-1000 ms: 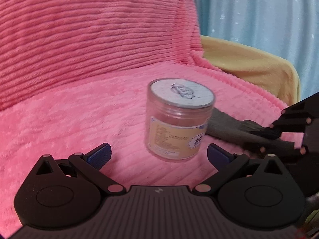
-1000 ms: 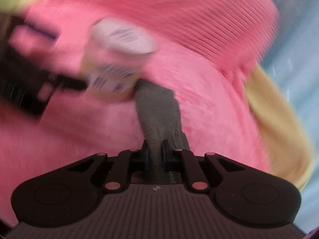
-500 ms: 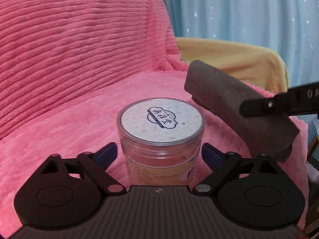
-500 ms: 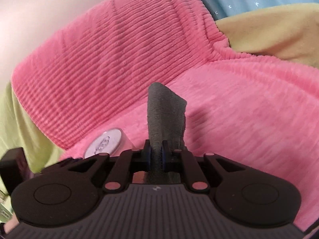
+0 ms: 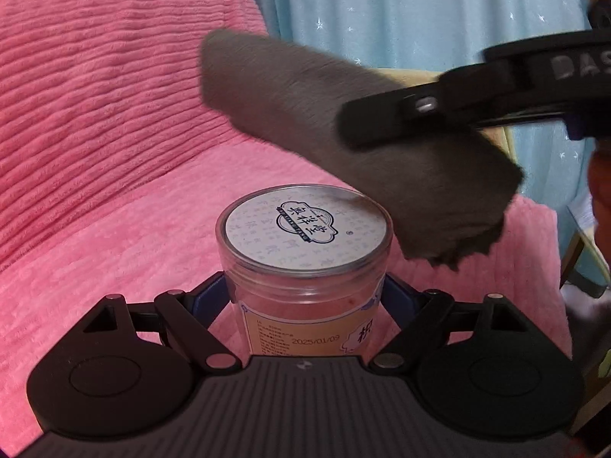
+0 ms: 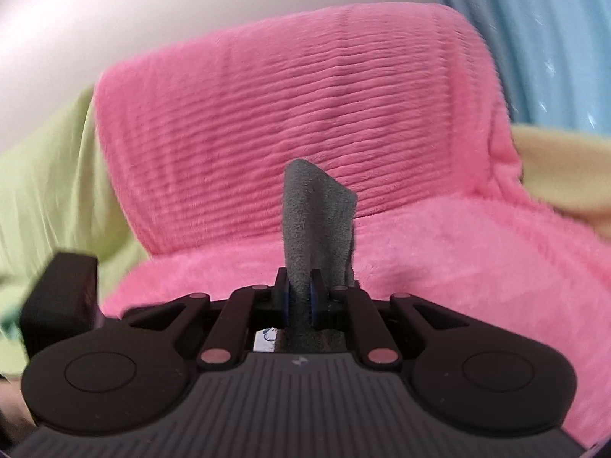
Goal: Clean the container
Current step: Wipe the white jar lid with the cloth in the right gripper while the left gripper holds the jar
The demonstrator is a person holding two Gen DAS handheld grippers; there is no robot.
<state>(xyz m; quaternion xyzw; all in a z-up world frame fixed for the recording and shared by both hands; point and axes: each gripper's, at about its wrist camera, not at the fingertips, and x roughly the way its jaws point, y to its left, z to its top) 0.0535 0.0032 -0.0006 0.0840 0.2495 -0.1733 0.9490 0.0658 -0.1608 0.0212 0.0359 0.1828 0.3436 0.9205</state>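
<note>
Left hand-held gripper (image 5: 307,297): jaws closing on the jar (image 5: 305,267), blue pads against both sides of the clear wall just under the lid, so it's grasped. Jar is upright, centred between the fingers, right in front of the left camera. Clear plastic body, pinkish contents, beige label with a printed date, flat white lid (image 5: 303,225) with a dark logo and faint characters. Whether the jar bottom touches the pink blanket (image 5: 114,152) or is lifted off it: cannot tell, the gripper body hides the base. Right hand-held gripper (image 6: 300,301): clenched on a folded grey cloth (image 6: 317,221), pads pinching its lower end, the free end sticking up and forward in the right wrist view. In the left wrist view that cloth (image 5: 343,133) hangs diagonally over the jar, coming in from the upper right with the right gripper's black finger across it; its lower edge sits just at the far right rim of the lid, contact looks likely but can't confirm. A sliver of the lid shows through the gap under the right gripper's fingers. Surroundings: ribbed pink blanket over a seat and backrest, yellow fabric (image 5: 477,80) at the far edge, light blue curtain (image 5: 420,11) with small stars behind, green fabric (image 6: 46,191) on the left of the right wrist view.
</note>
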